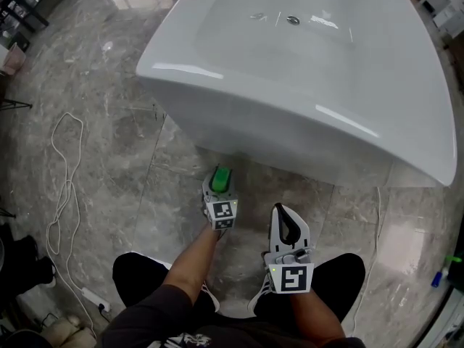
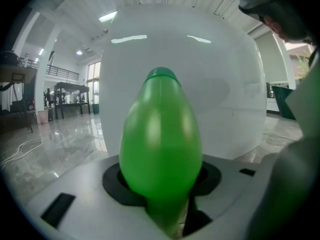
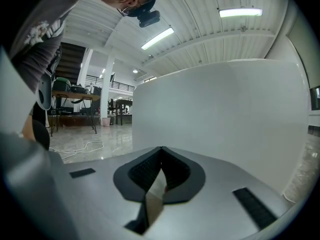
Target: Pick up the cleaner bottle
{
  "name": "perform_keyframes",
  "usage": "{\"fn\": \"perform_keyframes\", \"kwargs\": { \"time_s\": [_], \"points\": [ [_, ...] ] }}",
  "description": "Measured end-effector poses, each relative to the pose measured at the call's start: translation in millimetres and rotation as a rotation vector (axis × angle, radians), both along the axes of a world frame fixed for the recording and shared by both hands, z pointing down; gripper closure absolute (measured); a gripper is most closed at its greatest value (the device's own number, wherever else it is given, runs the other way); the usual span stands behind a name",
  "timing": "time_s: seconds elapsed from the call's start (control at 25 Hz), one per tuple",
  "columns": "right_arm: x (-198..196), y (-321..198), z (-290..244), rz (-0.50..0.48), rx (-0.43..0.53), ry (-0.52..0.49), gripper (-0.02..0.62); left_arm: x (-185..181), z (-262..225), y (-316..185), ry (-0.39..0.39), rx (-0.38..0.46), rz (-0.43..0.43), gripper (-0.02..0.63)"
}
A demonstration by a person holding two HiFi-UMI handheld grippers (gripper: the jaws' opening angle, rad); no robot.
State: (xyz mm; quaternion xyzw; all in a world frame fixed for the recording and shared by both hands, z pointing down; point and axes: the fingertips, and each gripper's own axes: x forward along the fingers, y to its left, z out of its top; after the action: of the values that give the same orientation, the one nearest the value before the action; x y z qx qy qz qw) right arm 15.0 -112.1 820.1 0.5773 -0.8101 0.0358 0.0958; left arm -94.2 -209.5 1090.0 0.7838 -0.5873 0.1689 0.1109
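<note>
Pads of our left hand-held gripper (image 1: 220,178) are pressing on both sides of the green cleaner bottle (image 2: 161,139), which is sitting upright (cap on top) just beside the foot of the white bathtub (image 1: 239,114), low over the marble floor (image 1: 109,151). We are holding our right hand-held gripper (image 3: 161,151) nearby, its jaws together and empty.

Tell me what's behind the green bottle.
The white bathtub rises directly behind the green bottle. The bottle itself covers the middle of the tub's lower wall.
</note>
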Motion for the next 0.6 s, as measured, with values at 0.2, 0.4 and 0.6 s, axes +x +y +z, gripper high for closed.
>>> {"fn": "perform_keyframes", "kwargs": {
  "time_s": [0.2, 0.4, 0.6],
  "points": [
    [-1.6, -2.7, -2.1, -0.003, 0.000, 0.007, 0.580, -1.4, -6.6, -6.4, 0.037, -0.006, -0.002, 0.423],
    [5.5, 4.1, 9.4, 0.025, -0.051, 0.017, 0.580, 0.3, -34.5, -4.5, 0.045, 0.028, -0.001, 0.423],
    [3.0, -0.5, 1.7, 0.026, -0.042, 0.033, 0.580, 4.8, -94.4, -2.1, 0.056, 0.048, 0.017, 0.425]
  ]
}}
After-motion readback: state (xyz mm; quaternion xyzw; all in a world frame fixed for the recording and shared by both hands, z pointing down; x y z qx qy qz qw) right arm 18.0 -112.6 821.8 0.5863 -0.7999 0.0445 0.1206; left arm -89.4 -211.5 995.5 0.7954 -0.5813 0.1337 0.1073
